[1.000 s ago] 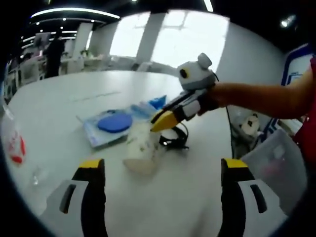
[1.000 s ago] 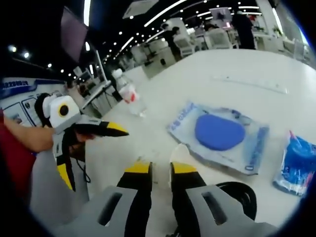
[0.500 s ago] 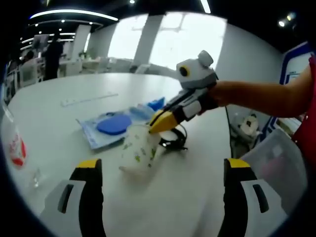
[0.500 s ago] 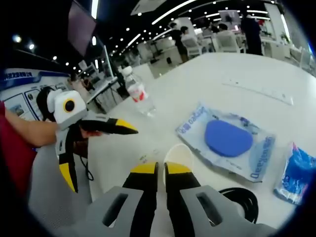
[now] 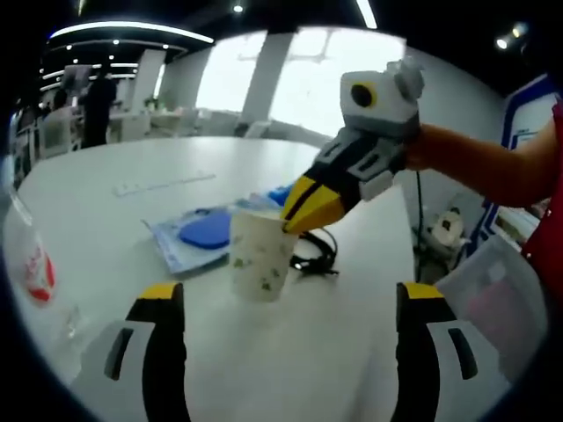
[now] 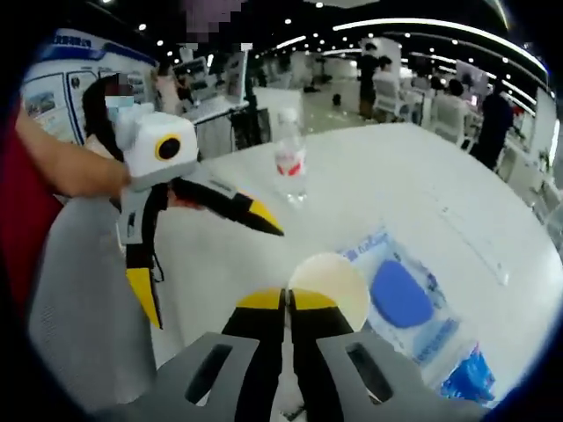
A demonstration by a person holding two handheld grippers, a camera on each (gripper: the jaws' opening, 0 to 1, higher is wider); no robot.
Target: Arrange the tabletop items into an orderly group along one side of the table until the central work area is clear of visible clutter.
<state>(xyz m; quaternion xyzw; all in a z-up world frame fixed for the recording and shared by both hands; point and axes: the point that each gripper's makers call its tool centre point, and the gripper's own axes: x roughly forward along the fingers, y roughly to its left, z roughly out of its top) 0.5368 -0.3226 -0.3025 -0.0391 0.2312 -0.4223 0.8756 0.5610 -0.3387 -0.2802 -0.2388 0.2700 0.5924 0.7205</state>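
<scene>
White round desk (image 5: 106, 167) in a big open office, ceiling lights overhead, people at far desks.

Going left to right in the left gripper view we count:
- one water bottle (image 5: 31, 268) with a red label at the far left edge
- one long pale strip (image 5: 163, 182), maybe a ruler, lying flat further back
- one clear packet with a blue disc (image 5: 204, 233) lying flat
- one paper cup (image 5: 259, 253) upright, mid-desk
- one small blue pouch (image 5: 280, 192) behind the cup, partly hidden
- one black coiled cable (image 5: 318, 257) just behind and right of the cup

So one of each.

Our right gripper (image 5: 303, 207) comes in from the right, jaws pressed together on the cup's rim, pinching it. In the right gripper view the same cup (image 6: 330, 286) sits at the jaw tips with its rim clamped between them. The bottle (image 6: 290, 167) stands well apart beyond it.

Our left gripper (image 5: 281, 303) has jaws spread wide, gripping nothing, cup between and beyond them. It shows in the right gripper view too (image 6: 207, 242), jaws apart.

Step in hand, as we judge it: carrying or re-standing the cup, early in the tidy-up, since the other items lie across the centre. Next move likely calls for setting the cup at one edge, perhaps near the bottle, keeping it upright, then releasing the rim. We can't tell if the cup base is touching the desk.
</scene>
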